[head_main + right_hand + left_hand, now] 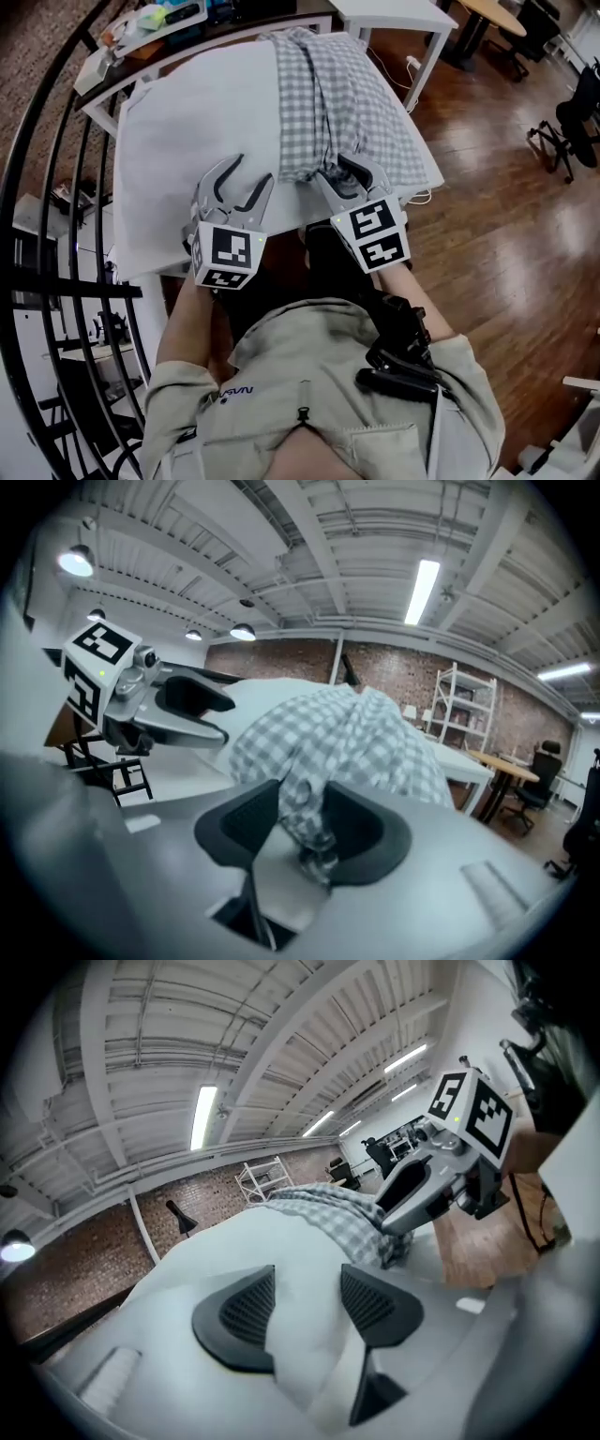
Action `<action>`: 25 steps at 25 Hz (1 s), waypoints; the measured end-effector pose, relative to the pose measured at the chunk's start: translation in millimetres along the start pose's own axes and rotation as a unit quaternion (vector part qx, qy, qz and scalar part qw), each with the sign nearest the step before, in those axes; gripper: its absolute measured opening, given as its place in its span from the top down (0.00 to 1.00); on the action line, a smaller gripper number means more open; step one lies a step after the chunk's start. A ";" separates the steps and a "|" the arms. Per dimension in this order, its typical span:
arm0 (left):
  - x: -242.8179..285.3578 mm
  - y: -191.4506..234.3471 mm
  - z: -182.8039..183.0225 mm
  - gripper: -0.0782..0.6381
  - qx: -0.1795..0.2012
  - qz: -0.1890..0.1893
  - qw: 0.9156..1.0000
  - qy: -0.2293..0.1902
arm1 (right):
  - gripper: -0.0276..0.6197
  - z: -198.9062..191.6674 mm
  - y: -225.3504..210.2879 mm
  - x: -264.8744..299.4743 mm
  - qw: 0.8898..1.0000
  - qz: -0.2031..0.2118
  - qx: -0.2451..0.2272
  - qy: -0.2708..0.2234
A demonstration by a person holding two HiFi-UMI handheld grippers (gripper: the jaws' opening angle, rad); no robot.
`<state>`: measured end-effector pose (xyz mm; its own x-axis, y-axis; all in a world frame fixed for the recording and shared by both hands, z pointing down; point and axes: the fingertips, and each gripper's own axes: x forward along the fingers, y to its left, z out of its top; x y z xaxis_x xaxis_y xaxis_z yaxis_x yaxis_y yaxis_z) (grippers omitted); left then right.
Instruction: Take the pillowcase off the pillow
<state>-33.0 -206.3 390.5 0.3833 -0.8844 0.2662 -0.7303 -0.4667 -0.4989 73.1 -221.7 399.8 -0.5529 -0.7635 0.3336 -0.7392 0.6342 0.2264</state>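
- Right tongs [302, 808]: apart, corner of checked pillowcase [347, 733] hangs betw. them, unclamped. Close shallow & you'll likely lose it.
- Left tongs [307, 1288]: apart, empty, over bare white pillow [234, 1241]. W/o a hold there, pillow may drag along.
- Only head view shows pillowcase bunched over pillow's right half. Only gripper views show the cloth in the gap.

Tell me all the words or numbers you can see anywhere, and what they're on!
Shirt: a small white print near the chest, upside down and too blurred to read.
Left gripper: black-and-white square patterns only, no letters or numbers.
Right gripper: the same kind of square patterns, no letters or numbers.
Pillowcase: a grey check pattern, no writing.
Nothing else readable.
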 end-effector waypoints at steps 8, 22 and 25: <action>-1.0 34.3 22.8 0.85 0.005 0.052 0.998 -0.031 | 0.92 8.7 -22.7 6.0 0.994 -0.084 -0.068 -0.013; -12.9 94.2 65.7 0.86 -0.034 0.034 0.996 -0.073 | 0.92 14.4 -162.6 -27.5 0.959 -0.253 -0.126 0.023; -14.2 86.1 41.3 0.86 -0.054 0.034 0.996 -0.055 | 0.93 -30.1 -176.0 -15.4 0.962 -0.248 -0.090 0.069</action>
<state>-78.0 -234.1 309.6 0.3853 -0.9121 0.1400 -0.8111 -0.4071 -0.4200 223.3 -317.8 382.4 -0.0830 -0.9623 0.2589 -0.8138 0.2154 0.5397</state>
